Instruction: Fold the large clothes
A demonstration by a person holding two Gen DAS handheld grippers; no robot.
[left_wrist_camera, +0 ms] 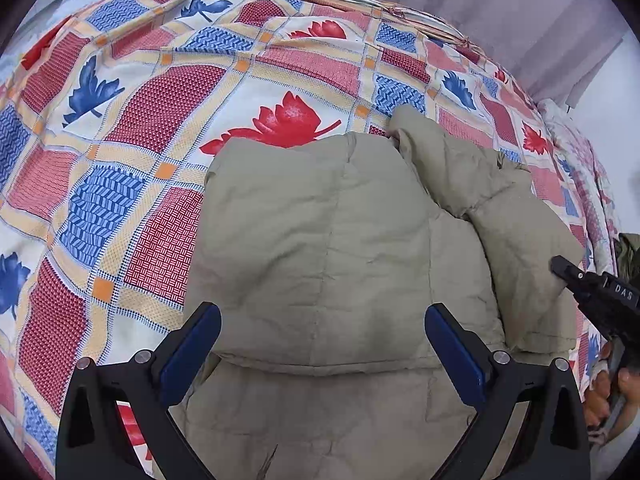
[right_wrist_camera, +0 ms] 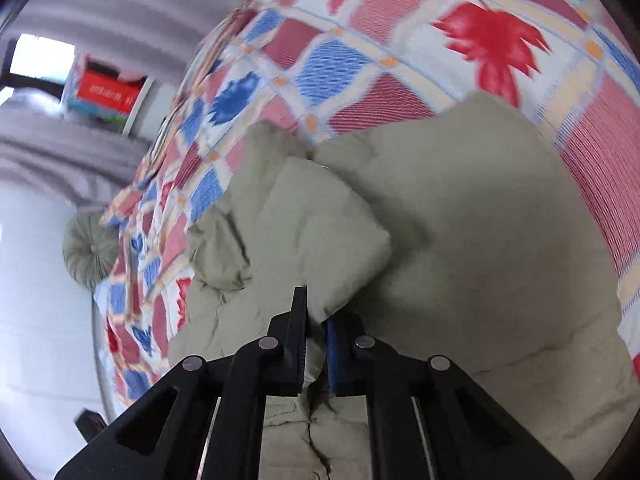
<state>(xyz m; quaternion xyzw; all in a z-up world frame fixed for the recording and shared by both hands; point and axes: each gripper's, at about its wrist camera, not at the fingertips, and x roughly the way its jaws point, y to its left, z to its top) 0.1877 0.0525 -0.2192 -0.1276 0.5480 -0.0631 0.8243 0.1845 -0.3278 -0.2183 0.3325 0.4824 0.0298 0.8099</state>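
Blue pads: I saw them lining the inner faces of my left gripper (left_wrist_camera: 322,354), whose black fingers stood spread wide with nothing between them but the cloth lying below.
Left gripper position: I had it hovering over the near, middle part of the khaki padded jacket (left_wrist_camera: 320,248); whether the fingers touched the fabric I could not tell.
Right gripper: my right gripper (right_wrist_camera: 316,332) was pressed together on a fold of the jacket (right_wrist_camera: 460,240), pinching the corner of a puffy flap (right_wrist_camera: 316,236) that rose up from the fingers.
Right gripper from the left view: I saw its black tip (left_wrist_camera: 588,284) at the right edge, against the jacket's raised right-hand fold (left_wrist_camera: 516,216).
Jacket: it lay on the bed, its wide panel flat in the middle, with a bulkier folded part along one side.
Bedspread: the jacket rested on a patchwork bedspread (left_wrist_camera: 168,112) of red and blue squares, with red and blue leaf prints on white.
Cushion: a round grey-green pleated cushion (right_wrist_camera: 91,249) sat past the bedspread's edge in the right view.
Curtain: pale grey curtain folds (left_wrist_camera: 500,12) hung behind the bed.
Shelf: a red box (right_wrist_camera: 108,92) sat blurred on a shelf far off.
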